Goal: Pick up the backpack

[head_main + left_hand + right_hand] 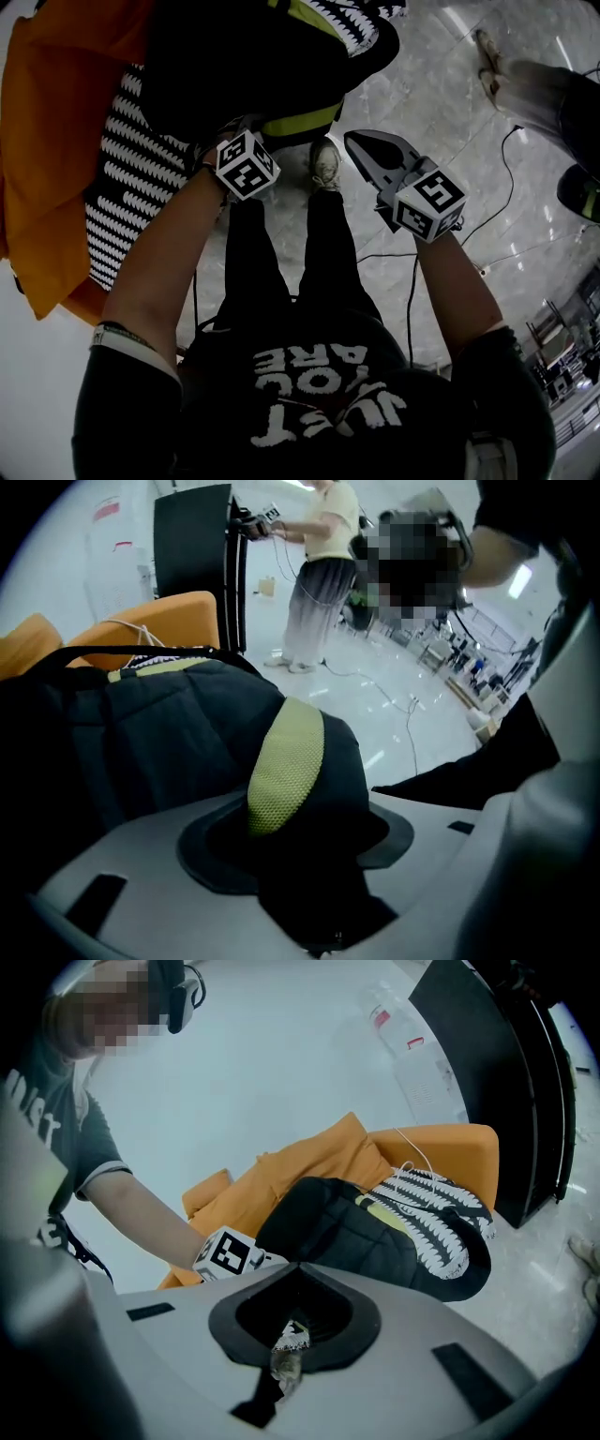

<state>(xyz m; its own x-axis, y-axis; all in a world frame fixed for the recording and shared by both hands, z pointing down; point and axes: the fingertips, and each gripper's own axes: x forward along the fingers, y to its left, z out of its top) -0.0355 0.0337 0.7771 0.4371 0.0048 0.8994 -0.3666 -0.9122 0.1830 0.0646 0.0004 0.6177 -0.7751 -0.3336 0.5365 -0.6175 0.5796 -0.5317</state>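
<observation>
Pinching backpack strap (286, 761), left tongs (300, 836)

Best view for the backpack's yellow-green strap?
Left gripper view: the yellow-green strap sits centre frame, close enough to show its mesh. Head view catches a short stretch; right gripper view shows the backpack, strap not clearly.

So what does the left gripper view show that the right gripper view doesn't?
Only the left gripper view: a yellow-green mesh strap pinched between the jaws of the left gripper, and a standing person across the room.
Only the right gripper view: the left gripper's marker cube seen from outside, and the right gripper with its jaws together and nothing in them.
Both: the black backpack on the orange seat.
</observation>
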